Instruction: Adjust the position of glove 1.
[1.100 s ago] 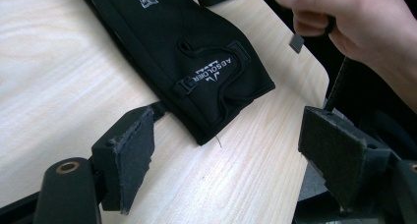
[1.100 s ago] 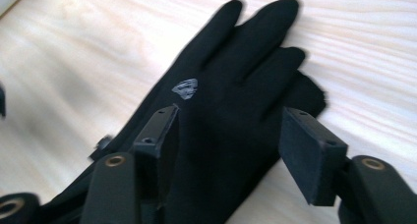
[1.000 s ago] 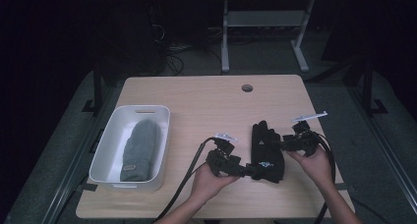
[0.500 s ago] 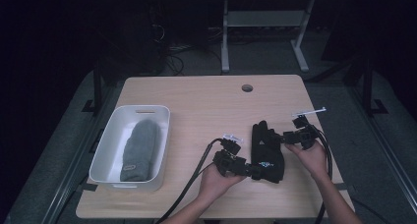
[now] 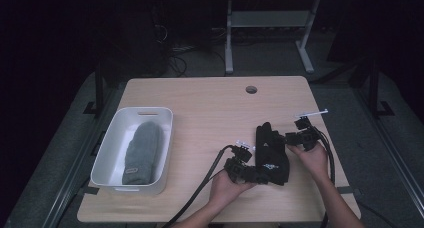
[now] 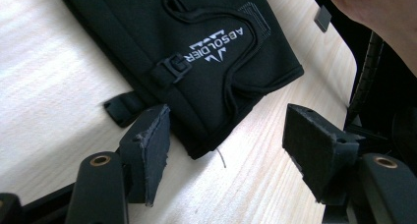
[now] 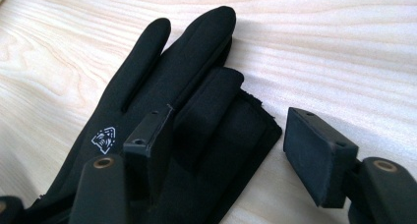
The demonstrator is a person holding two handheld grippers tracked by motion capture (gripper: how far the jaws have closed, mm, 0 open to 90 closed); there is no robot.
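A black glove [image 5: 272, 150] lies flat on the wooden table [image 5: 210, 103], right of centre, with its fingers pointing away. My left gripper [image 5: 259, 176] is at its near cuff. In the left gripper view the cuff with its white logo [image 6: 206, 52] reaches between the jaws of that gripper [image 6: 228, 135], which have just been closing; the pads do not touch it. My right gripper [image 5: 288, 137] is at the glove's finger side. In the right gripper view the glove's fingers [image 7: 162, 81] lie under the left jaw of that gripper [image 7: 228, 135], whose jaws have just closed slightly with a gap left.
A white bin [image 5: 145, 110] stands at the table's left and holds a grey knitted piece [image 5: 142, 150]. A round cable hole [image 5: 251, 89] sits near the far edge. Cables trail from both grippers off the near edge.
Both hands have drawn in toward the glove and sunk a little: the left gripper to the right at the cuff, the right gripper to the left at the fingers.
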